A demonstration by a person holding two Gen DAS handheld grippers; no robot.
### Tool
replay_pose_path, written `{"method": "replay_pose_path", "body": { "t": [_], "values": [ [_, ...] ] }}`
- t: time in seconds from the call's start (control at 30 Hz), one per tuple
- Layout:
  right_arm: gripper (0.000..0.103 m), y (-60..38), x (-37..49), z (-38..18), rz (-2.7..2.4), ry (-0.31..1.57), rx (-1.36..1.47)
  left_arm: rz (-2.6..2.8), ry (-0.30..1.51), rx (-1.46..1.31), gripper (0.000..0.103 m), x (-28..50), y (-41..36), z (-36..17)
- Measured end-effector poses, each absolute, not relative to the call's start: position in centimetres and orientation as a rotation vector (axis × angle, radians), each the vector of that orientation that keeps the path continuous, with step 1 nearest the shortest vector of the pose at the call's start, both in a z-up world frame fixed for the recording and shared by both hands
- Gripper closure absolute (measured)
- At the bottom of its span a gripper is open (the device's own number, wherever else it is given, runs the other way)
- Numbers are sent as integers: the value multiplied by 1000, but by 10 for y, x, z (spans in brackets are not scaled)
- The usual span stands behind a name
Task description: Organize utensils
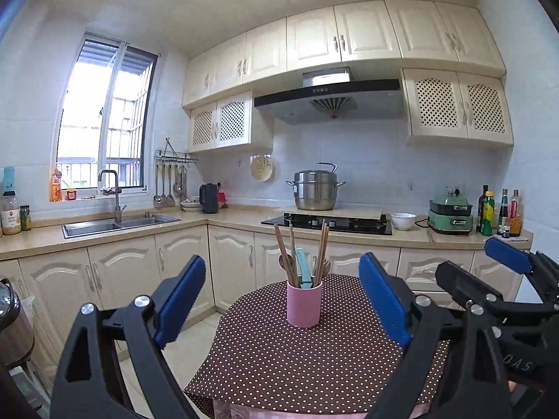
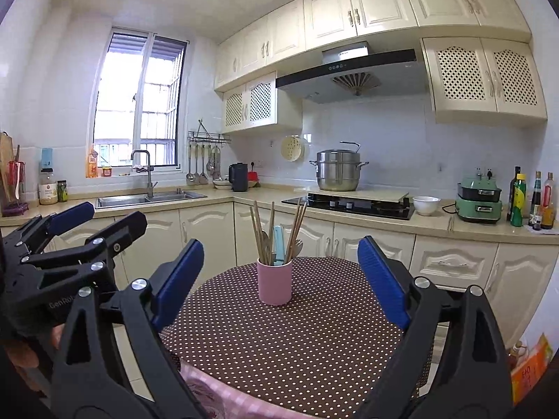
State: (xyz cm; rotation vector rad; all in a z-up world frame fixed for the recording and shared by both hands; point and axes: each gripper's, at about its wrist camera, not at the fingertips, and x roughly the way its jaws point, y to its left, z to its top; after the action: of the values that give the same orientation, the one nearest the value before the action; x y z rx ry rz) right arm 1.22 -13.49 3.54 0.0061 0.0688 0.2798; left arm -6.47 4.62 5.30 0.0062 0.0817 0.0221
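Note:
A pink cup stands upright on a round table with a brown polka-dot cloth. It holds several wooden chopsticks, a teal-handled utensil and wooden spoons. My left gripper is open and empty, level with the cup and short of it. My right gripper is also open and empty, beside the left one and equally far from the cup. Each shows in the other's view: the right gripper at the right, the left gripper at the left.
Behind the table runs an L-shaped kitchen counter with a sink, a black hob bearing a steel pot, a white bowl, a green cooker and bottles. Floor tiles lie left of the table.

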Motion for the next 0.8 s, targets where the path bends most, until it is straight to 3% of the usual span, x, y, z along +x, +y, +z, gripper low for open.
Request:
{"method": "replay_pose_path", "body": {
  "t": [0.8],
  "values": [
    [14,-130,20,27,304,93,4,12,57,-1,15,-61,53,41]
  ]
}}
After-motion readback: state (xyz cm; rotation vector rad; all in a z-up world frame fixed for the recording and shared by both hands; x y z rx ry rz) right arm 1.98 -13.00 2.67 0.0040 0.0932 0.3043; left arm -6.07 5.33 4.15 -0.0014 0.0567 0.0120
